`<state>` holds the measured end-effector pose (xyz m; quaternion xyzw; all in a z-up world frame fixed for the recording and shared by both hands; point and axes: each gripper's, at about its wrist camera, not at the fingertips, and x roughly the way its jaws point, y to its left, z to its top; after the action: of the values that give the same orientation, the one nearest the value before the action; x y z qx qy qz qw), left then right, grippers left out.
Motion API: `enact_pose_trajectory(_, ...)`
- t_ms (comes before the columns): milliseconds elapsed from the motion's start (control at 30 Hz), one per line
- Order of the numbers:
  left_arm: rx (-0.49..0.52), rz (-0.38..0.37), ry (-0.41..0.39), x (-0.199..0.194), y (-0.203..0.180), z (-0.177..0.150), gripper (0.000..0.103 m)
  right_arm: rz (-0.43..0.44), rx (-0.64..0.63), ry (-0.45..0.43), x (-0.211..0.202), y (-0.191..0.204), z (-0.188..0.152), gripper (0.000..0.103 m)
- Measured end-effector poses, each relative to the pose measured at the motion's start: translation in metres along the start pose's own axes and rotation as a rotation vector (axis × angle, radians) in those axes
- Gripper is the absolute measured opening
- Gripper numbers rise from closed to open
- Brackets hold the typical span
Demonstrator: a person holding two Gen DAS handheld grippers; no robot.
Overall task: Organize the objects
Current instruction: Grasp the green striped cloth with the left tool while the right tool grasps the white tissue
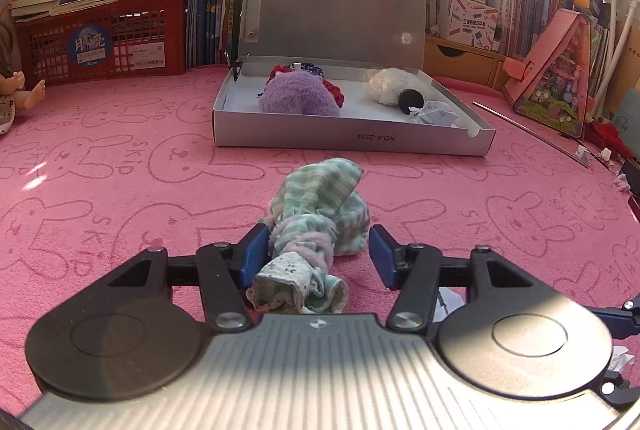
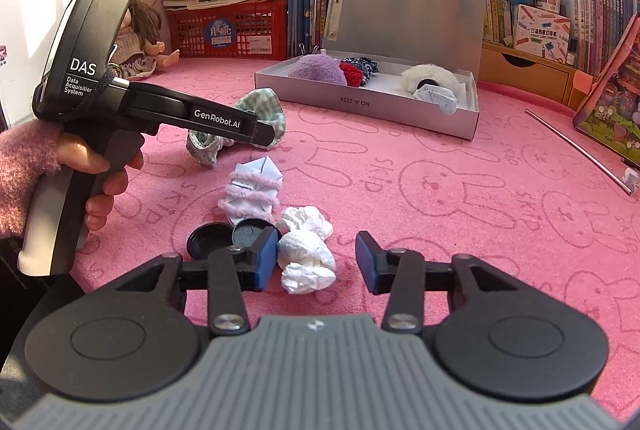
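Both grippers down on the pink bunny mat, jaws spread wide, nothing pinched.

Left gripper (image 1: 318, 256) has its blue pads either side of a bunched green-striped cloth (image 1: 320, 213); the left pad touches the fabric, the right one sits clear of it. Right gripper (image 2: 316, 258) straddles a crumpled white tissue wad (image 2: 306, 256) the same loose way, left pad just against it. At its 11 o'clock lie two black round lids (image 2: 230, 238) and a folded paper bundle wrapped in pink fuzzy yarn (image 2: 252, 191). Further out at 12 o'clock, the open silver box (image 2: 360, 103) holds a purple fluffy thing (image 2: 318, 69), a red knit bit and a white fluffy piece (image 2: 430, 75).
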<state>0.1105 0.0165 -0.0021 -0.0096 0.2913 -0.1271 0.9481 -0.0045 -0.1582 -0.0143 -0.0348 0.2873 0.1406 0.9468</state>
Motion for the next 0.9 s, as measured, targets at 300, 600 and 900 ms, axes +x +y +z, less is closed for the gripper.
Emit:
enact_pose_trajectory(300,0.035,-0.007,-0.057,-0.019,-0.003,0.006,0.039,-0.029,0.031,-0.024,-0.005,-0.009,0.006,0.032)
enact_pose_trajectory(600,0.024,-0.024,-0.058,-0.025,-0.007,0.010,0.039,-0.062,0.051,-0.043,-0.003,-0.017,0.012,0.032)
enact_pose_trajectory(900,0.028,-0.024,-0.070,-0.026,-0.010,0.017,0.039,-0.087,0.081,-0.047,0.003,-0.024,0.021,0.032)
